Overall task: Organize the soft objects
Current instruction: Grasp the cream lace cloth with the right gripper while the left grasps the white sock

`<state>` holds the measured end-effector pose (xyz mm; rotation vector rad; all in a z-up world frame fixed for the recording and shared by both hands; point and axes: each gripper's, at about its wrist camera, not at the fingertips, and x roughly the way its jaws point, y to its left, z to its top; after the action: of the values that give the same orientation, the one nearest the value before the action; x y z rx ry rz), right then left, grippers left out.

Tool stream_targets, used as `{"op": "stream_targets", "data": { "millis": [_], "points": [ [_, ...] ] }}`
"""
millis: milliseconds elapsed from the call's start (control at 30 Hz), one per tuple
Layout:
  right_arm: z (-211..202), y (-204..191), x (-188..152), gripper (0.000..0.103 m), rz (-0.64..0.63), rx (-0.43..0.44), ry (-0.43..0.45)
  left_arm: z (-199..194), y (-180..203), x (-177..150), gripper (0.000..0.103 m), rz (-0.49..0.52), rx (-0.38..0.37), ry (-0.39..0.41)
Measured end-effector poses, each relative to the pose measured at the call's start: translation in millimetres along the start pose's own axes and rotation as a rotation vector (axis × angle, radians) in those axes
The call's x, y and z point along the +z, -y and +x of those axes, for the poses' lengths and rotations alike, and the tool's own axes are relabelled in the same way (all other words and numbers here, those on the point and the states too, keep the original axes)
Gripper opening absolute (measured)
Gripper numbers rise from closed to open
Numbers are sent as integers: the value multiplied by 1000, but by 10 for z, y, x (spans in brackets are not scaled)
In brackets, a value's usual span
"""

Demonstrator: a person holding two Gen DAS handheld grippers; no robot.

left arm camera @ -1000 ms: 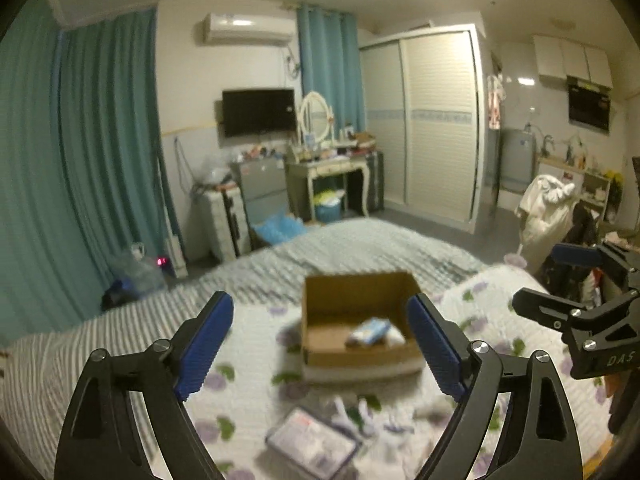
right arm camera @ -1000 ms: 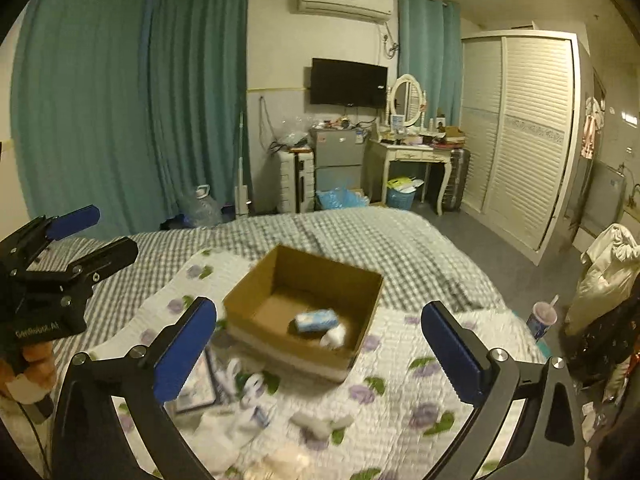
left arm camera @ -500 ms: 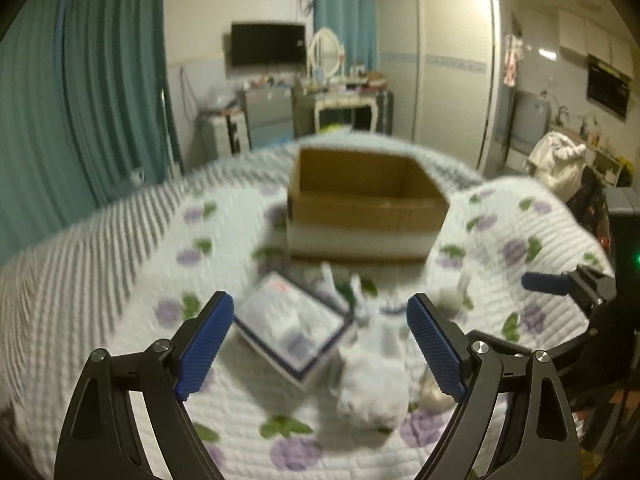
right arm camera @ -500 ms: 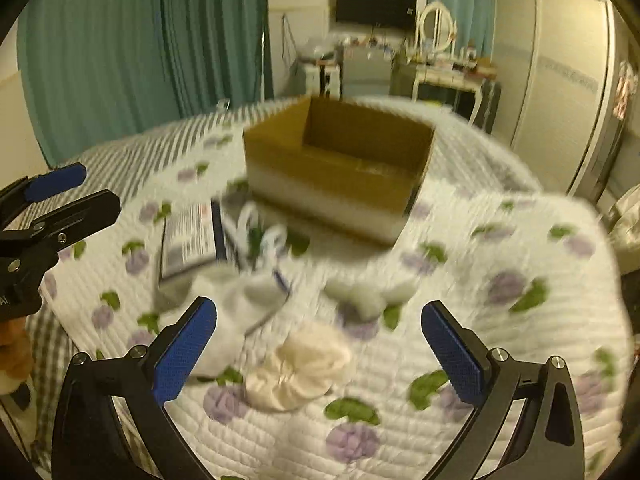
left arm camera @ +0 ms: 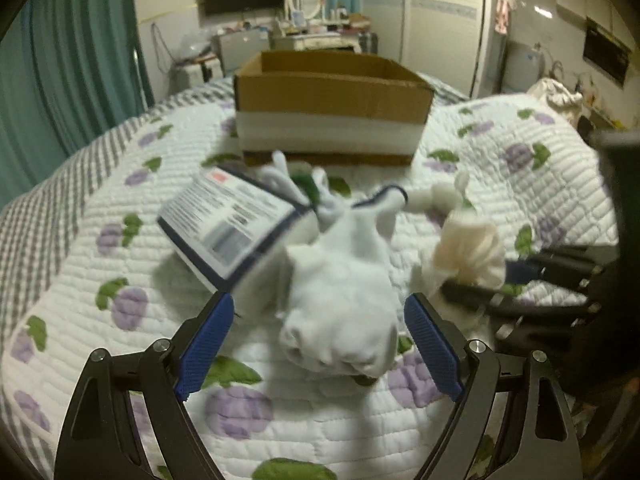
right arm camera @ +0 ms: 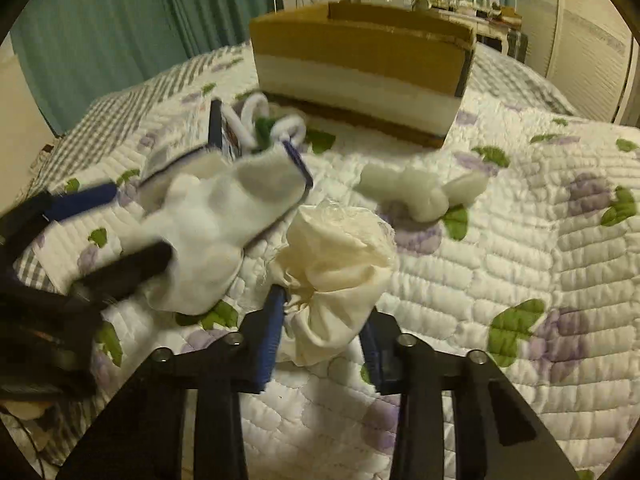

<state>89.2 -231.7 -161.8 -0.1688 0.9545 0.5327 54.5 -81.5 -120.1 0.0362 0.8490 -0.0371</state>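
Note:
A white sock (left arm camera: pixel 340 292) lies on the quilted bed between the fingers of my left gripper (left arm camera: pixel 320 308). Its jaws are closing, and the blue pads stand clear of the sock on both sides. Just right of the sock sits a cream cloth bundle (right arm camera: pixel 332 264). My right gripper (right arm camera: pixel 324 320) is closing on it, and the pads pinch its near end. In the left wrist view the right gripper (left arm camera: pixel 480 280) reaches the cream bundle (left arm camera: pixel 468 248) from the right. Behind these stands an open cardboard box (left arm camera: pixel 332 92); its inside is hidden.
A flat printed packet (left arm camera: pixel 228 220) leans against the sock's left side. White and green looped cord (right arm camera: pixel 264 124) lies before the box. A knotted white soft piece (right arm camera: pixel 420 192) rests right of centre. The flowered quilt (right arm camera: pixel 540 240) stretches right; curtains and furniture stand behind.
Both grippers have dropped from high over the bed down to the quilt. The right jaws have gone from wide open to pinching the cream bundle. The left jaws now straddle the sock.

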Motion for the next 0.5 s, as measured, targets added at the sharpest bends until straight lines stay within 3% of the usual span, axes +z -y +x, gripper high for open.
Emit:
{"op": "stream_targets", "data": {
  "millis": [67,200,300,500],
  "points": [
    [-78,0,-13,25,-2,-15,16,77,20,-17,79,-1,-13,-24],
    [-165,104,-1,24,26,-22,32,258,38,-33,75,-21,-35,-60],
    [-222,155,13,24,43,-28,47,359,46,-41,67,-15,-9,-61],
    [-223,149,28,24,54,-37,53,297,-21,-87,55,-23,-36,-46]
  ]
}}
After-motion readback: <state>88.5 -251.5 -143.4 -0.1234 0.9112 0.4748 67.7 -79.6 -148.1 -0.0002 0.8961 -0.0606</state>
